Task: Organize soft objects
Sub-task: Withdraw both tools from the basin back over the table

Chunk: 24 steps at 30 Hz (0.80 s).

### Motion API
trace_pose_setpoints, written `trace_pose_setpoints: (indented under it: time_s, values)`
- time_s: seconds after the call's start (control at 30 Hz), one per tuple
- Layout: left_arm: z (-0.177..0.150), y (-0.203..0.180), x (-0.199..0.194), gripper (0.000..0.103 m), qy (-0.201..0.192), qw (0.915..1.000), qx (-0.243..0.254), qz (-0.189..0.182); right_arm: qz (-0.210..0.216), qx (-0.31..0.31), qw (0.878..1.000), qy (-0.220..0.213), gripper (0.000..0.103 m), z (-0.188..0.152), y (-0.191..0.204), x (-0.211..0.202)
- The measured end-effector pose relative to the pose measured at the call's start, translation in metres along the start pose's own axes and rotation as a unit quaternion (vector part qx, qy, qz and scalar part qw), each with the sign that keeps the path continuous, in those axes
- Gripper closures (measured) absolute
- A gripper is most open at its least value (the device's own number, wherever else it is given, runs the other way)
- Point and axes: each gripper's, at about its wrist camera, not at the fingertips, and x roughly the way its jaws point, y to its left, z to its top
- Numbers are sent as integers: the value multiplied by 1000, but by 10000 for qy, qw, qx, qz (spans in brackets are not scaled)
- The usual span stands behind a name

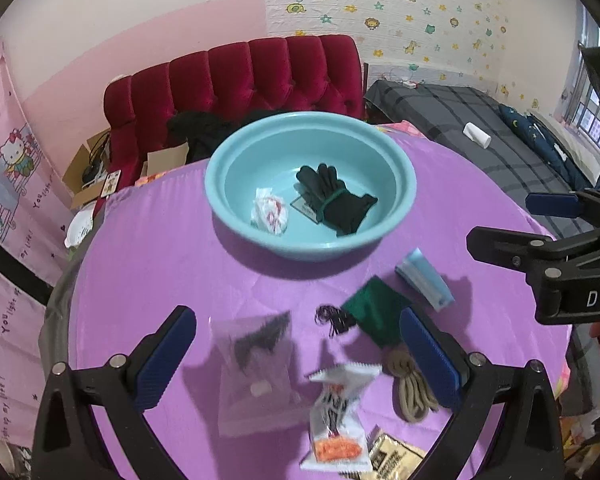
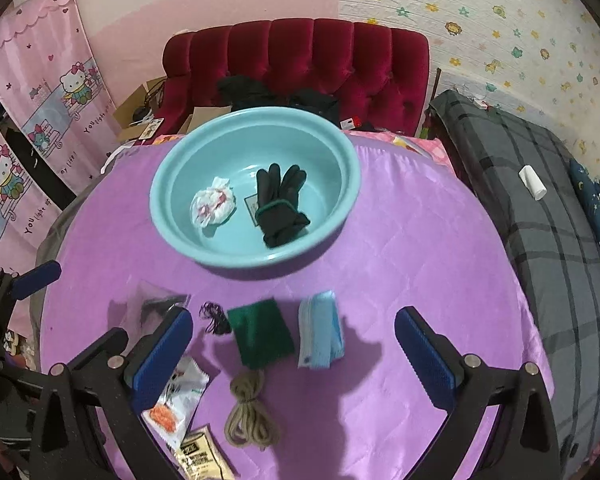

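Note:
A teal basin (image 1: 220, 196) (image 2: 160, 208) on the purple cloth holds a black glove (image 1: 336, 200) (image 2: 280, 204) and a white crumpled bag (image 1: 269, 211) (image 2: 213, 206). In front lie a clear bag (image 1: 256, 356), black string (image 1: 332, 318) (image 2: 215, 317), a green cloth (image 1: 374, 312) (image 2: 260, 334), a blue tissue pack (image 1: 424, 278) (image 2: 320, 330), a beige rope coil (image 1: 410, 392) (image 2: 250, 414) and a white-orange packet (image 1: 336, 420) (image 2: 178, 404). My left gripper (image 1: 296, 356) is open above the clear bag and packet. My right gripper (image 2: 294, 354) is open above the green cloth and tissue pack.
A gold sachet (image 1: 392, 458) (image 2: 204, 458) lies at the front edge. A red tufted sofa (image 1: 236, 80) (image 2: 300, 60) stands behind the table, a grey plaid bed (image 1: 492, 128) (image 2: 548, 216) to the right, pink curtains (image 1: 4, 208) to the left.

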Motion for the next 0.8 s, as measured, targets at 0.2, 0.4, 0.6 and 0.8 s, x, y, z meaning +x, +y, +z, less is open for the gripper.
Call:
trace_pose_setpoints:
  time_s: [0.2,0.4,0.6,0.8]
  values:
    - [-28,-3,-8,0,1,10000,-11,62,53,78,10000,16,0,-27,2,-6]
    - [-54,-2,-13,0,-47,9999,-142,62,53,66,10000,-51,0,-53,6,-10]
    - [-75,-2,-13,0,-35,9996,-250,116,61,117,9998,-152,0,-72,6,-11]
    - [-84,2,-9,0,-9,9992,-363,137,77,92,9999,-103,0,-81,8,-5]
